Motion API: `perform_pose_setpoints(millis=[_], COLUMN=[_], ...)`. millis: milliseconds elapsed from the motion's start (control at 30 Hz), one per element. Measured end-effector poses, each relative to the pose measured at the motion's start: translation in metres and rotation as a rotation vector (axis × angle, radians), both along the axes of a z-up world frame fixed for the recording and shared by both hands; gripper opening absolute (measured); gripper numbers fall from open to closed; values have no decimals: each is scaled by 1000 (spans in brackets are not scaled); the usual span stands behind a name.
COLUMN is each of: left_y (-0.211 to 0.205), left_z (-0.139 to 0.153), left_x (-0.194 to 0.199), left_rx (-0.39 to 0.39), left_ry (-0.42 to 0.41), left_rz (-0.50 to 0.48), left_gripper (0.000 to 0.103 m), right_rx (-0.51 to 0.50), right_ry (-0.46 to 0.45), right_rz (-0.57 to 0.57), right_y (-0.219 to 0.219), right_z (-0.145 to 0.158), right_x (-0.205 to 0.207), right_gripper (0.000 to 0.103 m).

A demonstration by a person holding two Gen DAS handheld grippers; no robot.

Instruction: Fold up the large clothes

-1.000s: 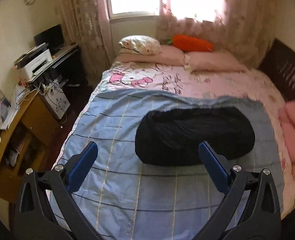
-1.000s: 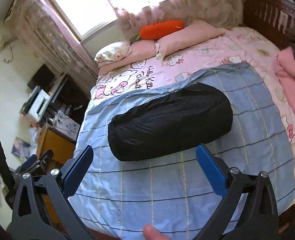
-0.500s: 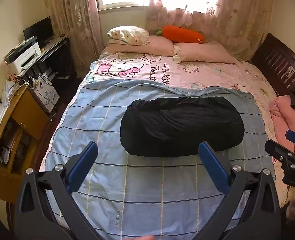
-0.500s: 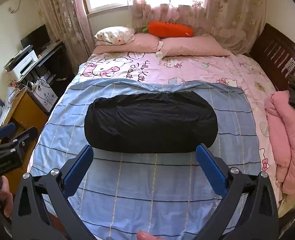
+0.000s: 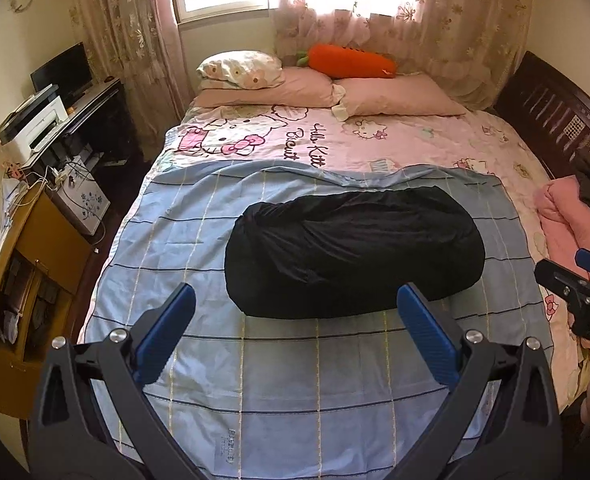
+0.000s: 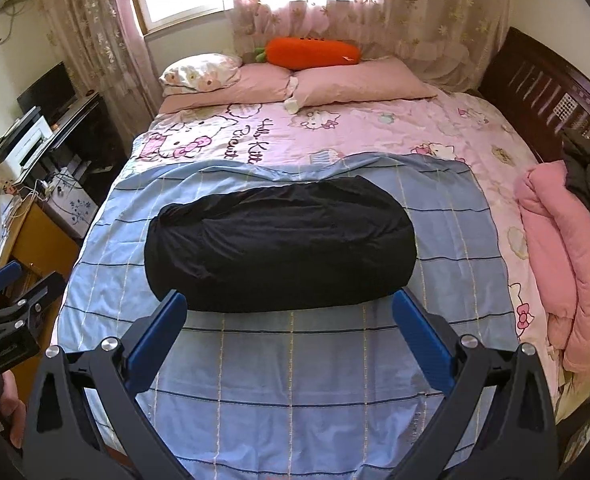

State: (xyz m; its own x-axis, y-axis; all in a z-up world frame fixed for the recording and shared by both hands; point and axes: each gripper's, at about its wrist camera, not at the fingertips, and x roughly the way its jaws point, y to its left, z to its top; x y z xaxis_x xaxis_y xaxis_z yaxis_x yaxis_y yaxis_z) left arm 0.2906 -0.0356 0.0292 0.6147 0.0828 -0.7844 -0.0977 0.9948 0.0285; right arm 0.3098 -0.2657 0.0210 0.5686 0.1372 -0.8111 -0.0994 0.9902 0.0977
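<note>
- While both tools hang above the near edge of the bed, neither grips anything: the left gripper (image 5: 295, 312) has its jaws spread wide, and the right gripper (image 6: 289, 320) is just as wide and empty.
- Each tool shows in the other's view, at the right edge of the left view and the left edge of the right view, well apart.
- Beyond the fingertips lies a blue checked sheet (image 5: 279, 384), spread fairly flat over the near half of the bed, with nothing on its near part.
- Farther in, the black garment (image 5: 355, 252) lies across the middle of that sheet as a rounded, folded bundle, long side running left to right, touched by neither tool.
- Judged from its compact shape, the folding looks largely done; what may be left is a last fold or tidying, though I cannot tell for sure.
- To the right, a pink quilt (image 6: 555, 260) is heaped at the bed's edge; at the far end sit pillows and an orange carrot cushion (image 6: 311, 53).
- Compared with a second ago, both views have swung to face the bed squarely, and the bundle has kept its shape and place.
</note>
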Motion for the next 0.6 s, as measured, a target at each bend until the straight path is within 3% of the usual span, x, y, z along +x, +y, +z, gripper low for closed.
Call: perform_pose_setpoints(millis=[600], left_y=[9], left_z=[-6], left_x=[2], left_rx=[3], left_ry=[10], left_rz=[17], left_gripper=[101], right_rx=[-33], right_ry=[12], right_rz=[5], right_y=[5], right_z=[-7], right_x=[3], right_gripper=[102])
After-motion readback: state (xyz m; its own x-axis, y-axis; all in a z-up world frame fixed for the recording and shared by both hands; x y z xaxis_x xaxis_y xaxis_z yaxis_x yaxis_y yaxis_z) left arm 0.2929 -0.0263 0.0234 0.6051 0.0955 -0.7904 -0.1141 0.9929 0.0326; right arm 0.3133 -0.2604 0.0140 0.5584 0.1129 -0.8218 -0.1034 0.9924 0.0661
